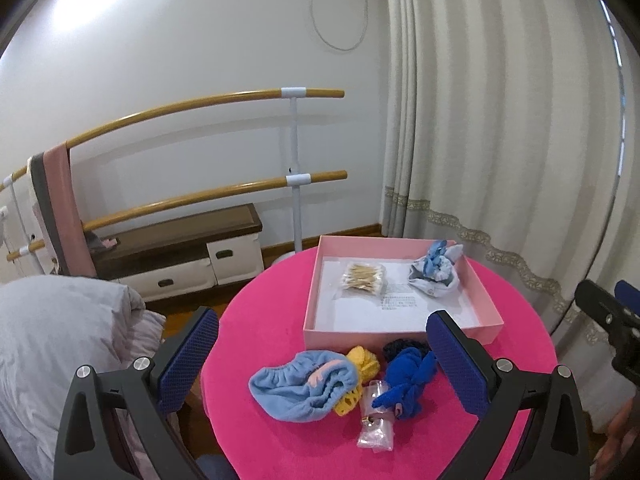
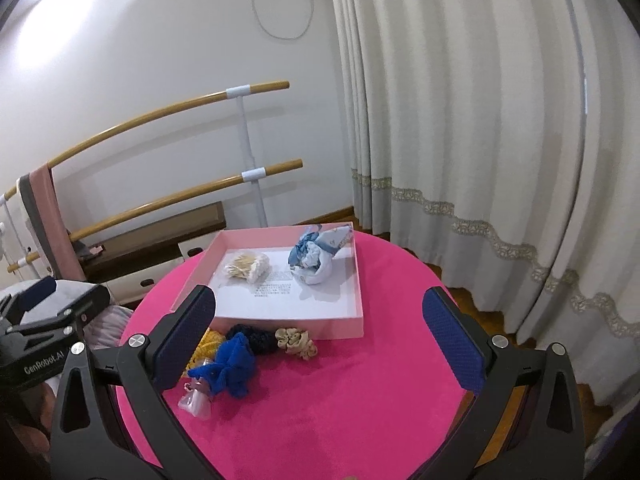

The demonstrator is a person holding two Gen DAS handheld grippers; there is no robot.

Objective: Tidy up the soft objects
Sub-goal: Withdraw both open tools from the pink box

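Note:
A pink box sits at the far side of a round pink table. It holds a bag of cotton swabs and a pale blue cloth bundle. In front of the box lie a light blue cap, a yellow knit piece, a blue scrunchie, a dark navy scrunchie, a beige scrunchie and a clear packet. My left gripper is open above the pile. My right gripper is open near the beige scrunchie.
A ballet barre with a pink band stands along the wall above a low wooden bench. Curtains hang at the right. A grey duvet lies left of the table.

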